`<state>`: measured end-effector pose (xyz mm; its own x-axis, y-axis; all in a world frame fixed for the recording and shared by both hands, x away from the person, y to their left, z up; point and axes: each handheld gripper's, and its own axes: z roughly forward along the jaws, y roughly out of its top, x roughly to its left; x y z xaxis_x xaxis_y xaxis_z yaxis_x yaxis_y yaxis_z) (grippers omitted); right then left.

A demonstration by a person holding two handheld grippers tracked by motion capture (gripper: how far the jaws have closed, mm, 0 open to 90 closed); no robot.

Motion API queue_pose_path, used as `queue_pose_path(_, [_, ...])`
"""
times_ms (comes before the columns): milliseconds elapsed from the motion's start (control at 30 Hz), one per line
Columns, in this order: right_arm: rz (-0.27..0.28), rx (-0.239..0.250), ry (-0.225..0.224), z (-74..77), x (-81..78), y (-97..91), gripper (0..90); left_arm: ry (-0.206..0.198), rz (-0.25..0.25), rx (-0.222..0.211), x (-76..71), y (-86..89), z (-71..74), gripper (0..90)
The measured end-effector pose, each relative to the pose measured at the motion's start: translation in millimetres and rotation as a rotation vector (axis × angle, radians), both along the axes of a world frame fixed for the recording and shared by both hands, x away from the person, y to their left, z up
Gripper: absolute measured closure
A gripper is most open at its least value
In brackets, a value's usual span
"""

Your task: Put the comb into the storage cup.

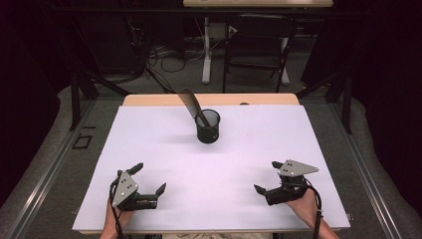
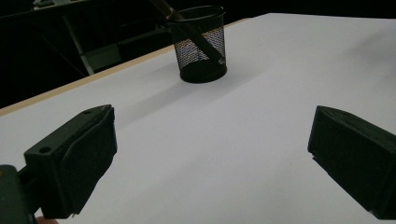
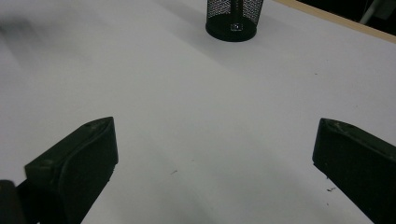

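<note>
Both tools, left [image 1: 149, 179] and right [image 1: 267, 177], rest wide and empty on the counter [image 1: 259, 144]. Well ahead, between them, stands the mesh cup [image 1: 207, 126] holding a spatula [image 1: 190, 103]. Next judged move: reaching forward.

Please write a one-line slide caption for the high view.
Two open grippers, left and right, rest near a mesh cup holding a spatula.

Light: surface [image 1: 249, 149] bright, evenly lit; surroundings dark.
Shadows: soft, cast left of cup [image 1: 207, 126].
Blur: left corner of right gripper view smeared.
Glare: none.
</note>
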<state>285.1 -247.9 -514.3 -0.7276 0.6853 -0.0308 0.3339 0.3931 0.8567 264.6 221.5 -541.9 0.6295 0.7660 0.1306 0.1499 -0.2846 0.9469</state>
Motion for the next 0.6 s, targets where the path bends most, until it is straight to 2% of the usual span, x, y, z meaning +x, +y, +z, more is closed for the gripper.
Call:
queue_pose_path(300, [-0.026, 0.015, -0.021, -2.5, -8.8, -5.4, 0.0, 0.001, 0.006, -0.001, -0.8, 0.8, -0.3, 1.4])
queue_pose_path(433, [-0.028, 0.004, -0.028, -3.5, -10.9, -5.3, 0.0, -0.001, 0.006, 0.001, -1.0, 0.7, 0.0, 1.4])
queue_pose_path(600, [-0.028, 0.013, -0.040, -1.9, -11.5, -6.1, 0.0, -0.001, 0.008, 0.002, -0.8, 1.3, 0.2, 1.4])
